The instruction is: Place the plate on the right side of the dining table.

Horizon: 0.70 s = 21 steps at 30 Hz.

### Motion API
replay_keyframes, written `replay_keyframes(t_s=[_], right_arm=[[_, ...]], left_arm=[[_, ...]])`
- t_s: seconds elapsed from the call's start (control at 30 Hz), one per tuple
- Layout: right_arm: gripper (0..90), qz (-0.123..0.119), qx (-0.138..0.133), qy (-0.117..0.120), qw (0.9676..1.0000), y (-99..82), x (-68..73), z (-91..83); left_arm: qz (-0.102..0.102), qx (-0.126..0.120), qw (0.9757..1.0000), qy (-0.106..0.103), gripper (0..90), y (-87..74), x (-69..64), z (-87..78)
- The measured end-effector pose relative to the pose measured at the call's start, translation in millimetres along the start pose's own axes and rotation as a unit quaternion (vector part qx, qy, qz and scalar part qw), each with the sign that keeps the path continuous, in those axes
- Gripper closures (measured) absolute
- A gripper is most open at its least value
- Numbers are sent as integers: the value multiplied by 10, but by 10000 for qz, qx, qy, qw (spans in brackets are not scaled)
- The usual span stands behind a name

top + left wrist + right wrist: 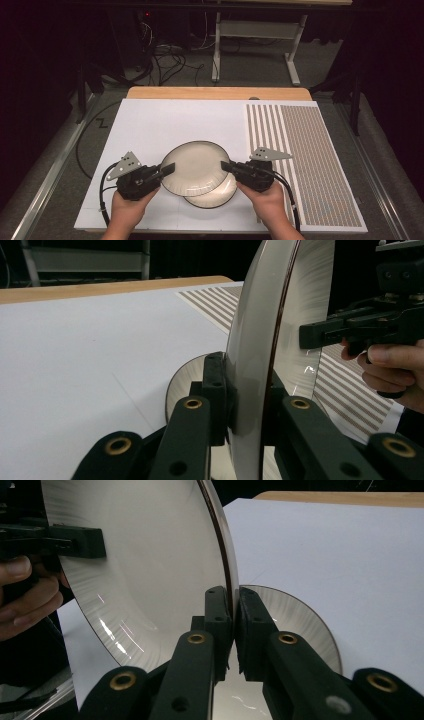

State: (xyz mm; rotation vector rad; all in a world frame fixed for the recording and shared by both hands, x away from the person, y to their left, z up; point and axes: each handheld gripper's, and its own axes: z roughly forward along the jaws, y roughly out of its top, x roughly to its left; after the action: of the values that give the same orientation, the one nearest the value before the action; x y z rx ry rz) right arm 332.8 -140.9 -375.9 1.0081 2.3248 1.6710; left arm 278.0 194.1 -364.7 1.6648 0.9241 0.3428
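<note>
The left gripper [169, 168] is pinching the left rim of the top plate [196, 167], and the right gripper [226, 166] is pinching its right rim — both are squeezing tight. The top plate is sitting above the white sheet [165, 125] near the front of the table [215, 93]. A second plate [212, 199] is lying flat on the sheet — partly under the first one.

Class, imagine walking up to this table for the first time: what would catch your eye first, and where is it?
First, the cream plate near the front of the white table, clamped at opposite rims by the left gripper and the right gripper. Next, a second plate lying flat just beneath it. Then the striped mat along the table's right side.
</note>
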Motion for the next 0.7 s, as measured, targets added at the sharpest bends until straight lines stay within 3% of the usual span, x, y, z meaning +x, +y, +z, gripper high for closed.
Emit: replay_keyframes(t_s=[0.33,0.7], right_arm=[[871,107,-108,-202,9997,16,-166,-277],[871,246,-229,-520,9981,-44,-433,-654]], left_arm=[[62,174,9996,-224,806,175,-120,305],[72,460,9978,-471,806,314,-305,772]])
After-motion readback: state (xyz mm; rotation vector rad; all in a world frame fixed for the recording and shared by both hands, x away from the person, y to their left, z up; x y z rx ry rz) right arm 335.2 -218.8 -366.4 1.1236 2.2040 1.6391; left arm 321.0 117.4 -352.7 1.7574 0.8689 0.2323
